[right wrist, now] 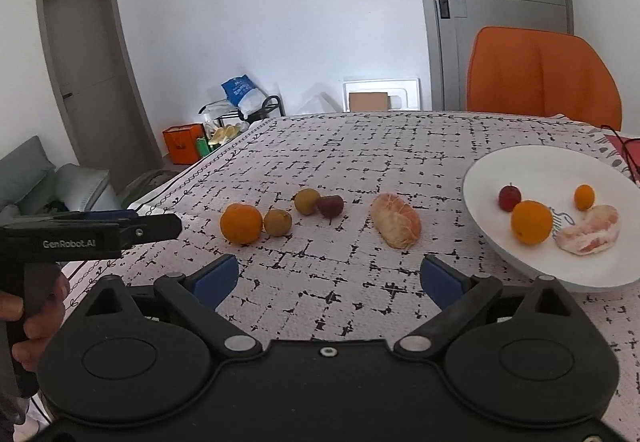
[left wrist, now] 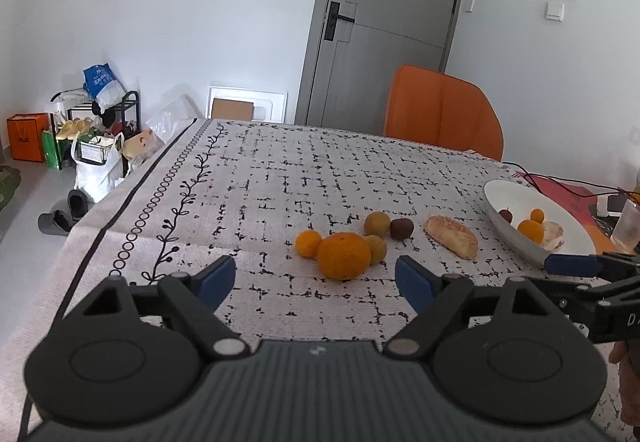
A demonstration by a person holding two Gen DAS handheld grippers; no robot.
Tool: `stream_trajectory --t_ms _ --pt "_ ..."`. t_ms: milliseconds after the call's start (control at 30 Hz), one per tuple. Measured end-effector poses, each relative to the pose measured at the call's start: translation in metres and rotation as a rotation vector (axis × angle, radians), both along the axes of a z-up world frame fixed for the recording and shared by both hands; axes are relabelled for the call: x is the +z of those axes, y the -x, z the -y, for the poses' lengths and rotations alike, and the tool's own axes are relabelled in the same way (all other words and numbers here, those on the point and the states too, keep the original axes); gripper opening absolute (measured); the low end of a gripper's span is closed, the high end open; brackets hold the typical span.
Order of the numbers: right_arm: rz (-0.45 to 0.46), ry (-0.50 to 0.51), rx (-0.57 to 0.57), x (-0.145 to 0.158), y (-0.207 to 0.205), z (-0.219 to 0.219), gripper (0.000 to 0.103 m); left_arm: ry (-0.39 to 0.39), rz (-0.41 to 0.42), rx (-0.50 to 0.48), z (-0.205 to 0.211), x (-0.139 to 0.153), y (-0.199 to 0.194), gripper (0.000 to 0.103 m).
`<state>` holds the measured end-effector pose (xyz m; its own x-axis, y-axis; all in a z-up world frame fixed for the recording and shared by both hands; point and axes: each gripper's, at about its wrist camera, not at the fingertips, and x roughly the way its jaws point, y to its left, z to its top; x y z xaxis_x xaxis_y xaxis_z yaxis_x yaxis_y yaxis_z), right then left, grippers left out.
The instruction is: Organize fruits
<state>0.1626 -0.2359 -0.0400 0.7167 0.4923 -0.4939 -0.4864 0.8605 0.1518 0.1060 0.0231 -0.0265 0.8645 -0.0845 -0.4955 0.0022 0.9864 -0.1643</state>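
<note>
Tablecloth [right wrist: 320,161], black-patterned, covers table beside orange chair [right wrist: 540,73], grey door [left wrist: 384,21].

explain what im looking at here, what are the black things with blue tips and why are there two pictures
There is no robot here. A person holds a hand-held grasping tool in each hand, and each tool carries a camera that looks forward between its two blue-padded fingers. One picture comes from the left tool, the other from the right tool. Both stand open and hold nothing. In the right view you can see the person's hand gripping the other tool. On the patterned tablecloth lie a large orange, some small brownish fruits and a peeled citrus piece. The white plate already holds more fruit.
</note>
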Motion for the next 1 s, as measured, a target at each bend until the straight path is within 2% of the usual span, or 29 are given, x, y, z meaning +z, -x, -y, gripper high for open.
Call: stream_trajectory --t_ms 133,267,467,667,800,867,1000 --pt "-0.003 -0.008 0.008 -0.002 -0.007 -0.003 0.092 0.014 -0.012 -0.002 -0.001 -0.005 -0.009 0.079" --pt "-0.01 -0.009 0.019 -0.005 -0.016 -0.006 0.083 0.02 -0.021 -0.019 0.002 -0.009 -0.019 0.075" --pt "-0.023 -0.012 0.048 -0.011 -0.027 -0.012 0.081 0.023 -0.035 -0.039 0.006 -0.016 -0.031 0.074" --pt "-0.041 -0.021 0.052 -0.015 -0.038 -0.013 0.08 0.031 -0.059 -0.049 0.009 -0.022 -0.047 0.068" --pt "-0.048 -0.022 0.057 -0.016 -0.044 -0.014 0.079 0.035 -0.072 -0.057 0.012 -0.025 -0.055 0.062" --pt "-0.051 -0.021 0.062 -0.017 -0.047 -0.014 0.075 0.038 -0.079 -0.063 0.014 -0.027 -0.058 0.059" --pt "-0.056 -0.017 0.07 -0.016 -0.051 -0.016 0.074 0.04 -0.093 -0.069 0.016 -0.03 -0.065 0.046"
